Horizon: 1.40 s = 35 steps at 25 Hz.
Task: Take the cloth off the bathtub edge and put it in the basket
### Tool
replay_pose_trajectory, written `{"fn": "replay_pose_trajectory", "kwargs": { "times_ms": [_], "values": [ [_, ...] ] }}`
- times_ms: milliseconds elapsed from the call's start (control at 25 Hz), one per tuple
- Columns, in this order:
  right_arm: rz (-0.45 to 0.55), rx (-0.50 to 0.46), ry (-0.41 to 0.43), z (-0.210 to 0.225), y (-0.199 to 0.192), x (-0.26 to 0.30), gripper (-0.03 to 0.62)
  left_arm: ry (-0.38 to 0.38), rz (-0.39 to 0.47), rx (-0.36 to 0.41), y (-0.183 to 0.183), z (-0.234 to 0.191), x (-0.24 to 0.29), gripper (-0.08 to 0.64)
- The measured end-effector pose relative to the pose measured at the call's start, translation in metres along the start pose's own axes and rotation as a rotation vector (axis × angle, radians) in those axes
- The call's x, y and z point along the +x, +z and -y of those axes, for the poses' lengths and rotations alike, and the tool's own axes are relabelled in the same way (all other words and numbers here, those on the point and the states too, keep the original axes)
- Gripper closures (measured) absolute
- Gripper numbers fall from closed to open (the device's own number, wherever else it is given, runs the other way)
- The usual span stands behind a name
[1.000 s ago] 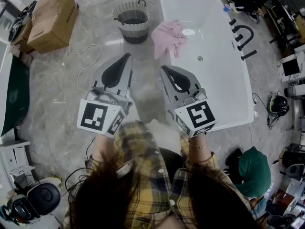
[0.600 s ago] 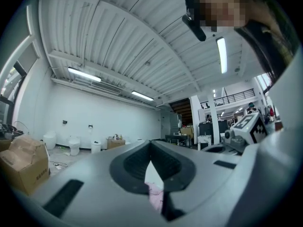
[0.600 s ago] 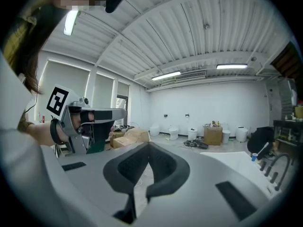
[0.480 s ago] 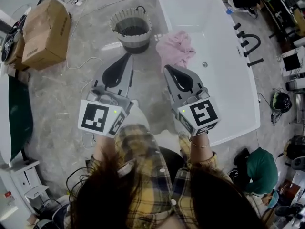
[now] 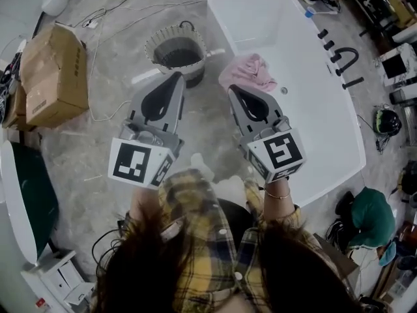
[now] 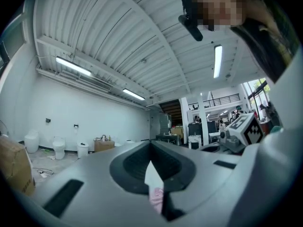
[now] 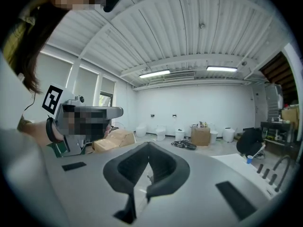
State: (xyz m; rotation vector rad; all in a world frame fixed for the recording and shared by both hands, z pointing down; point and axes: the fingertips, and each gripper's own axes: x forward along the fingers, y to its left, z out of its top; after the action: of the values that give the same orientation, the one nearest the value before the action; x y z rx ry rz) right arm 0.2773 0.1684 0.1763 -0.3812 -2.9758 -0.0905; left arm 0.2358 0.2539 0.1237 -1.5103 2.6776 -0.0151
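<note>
Left gripper [image 5: 176, 77] and right gripper [image 5: 233, 91] were both closed, empty. Pink cloth [image 5: 249, 72] lay on bathtub rim [image 5: 217, 25], just ahead of right gripper, which was nearer.

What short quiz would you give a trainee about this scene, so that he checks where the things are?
1. True or false: the pink cloth already lies in the basket.
2. In the head view, what stands left of the basket? A: a cardboard box. B: a ladder. C: a chair.
3. Fill in: the left tool and the right tool are both ___ and hold nothing.

Key:
1. False; it lies on the edge of the bathtub.
2. A.
3. Shut.
</note>
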Motion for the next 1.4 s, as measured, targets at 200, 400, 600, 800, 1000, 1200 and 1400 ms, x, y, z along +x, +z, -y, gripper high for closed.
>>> {"fn": "replay_pose_trajectory", "kwargs": {
  "times_ms": [200,400,600,800,1000,1200,1400],
  "values": [
    [-0.029,-0.007,-0.050,-0.002,0.000,0.022,0.577,-0.026,-0.001,-0.021,-0.008,-0.030,-0.001,0.543],
    [-0.067,-0.007,-0.071,-0.011,-0.007,0.033,0.577,-0.057,-0.026,-0.059,-0.022,-0.040,0.002,0.543],
    [-0.094,0.004,-0.099,-0.007,-0.013,0.041,0.577,-0.076,-0.026,-0.083,-0.028,-0.049,0.010,0.543],
    [-0.095,-0.002,-0.108,0.010,-0.012,0.055,0.577,-0.069,-0.012,-0.072,-0.026,-0.062,0.024,0.543],
    [-0.088,-0.001,-0.098,0.043,-0.010,0.094,0.577,-0.057,-0.022,-0.067,-0.034,-0.090,0.061,0.543],
    [-0.092,0.009,-0.088,0.086,-0.005,0.146,0.577,-0.073,-0.037,-0.057,-0.037,-0.120,0.119,0.543],
    [-0.077,0.021,-0.114,0.141,0.012,0.196,0.577,-0.126,-0.039,-0.040,-0.028,-0.144,0.192,0.543]
  ]
}}
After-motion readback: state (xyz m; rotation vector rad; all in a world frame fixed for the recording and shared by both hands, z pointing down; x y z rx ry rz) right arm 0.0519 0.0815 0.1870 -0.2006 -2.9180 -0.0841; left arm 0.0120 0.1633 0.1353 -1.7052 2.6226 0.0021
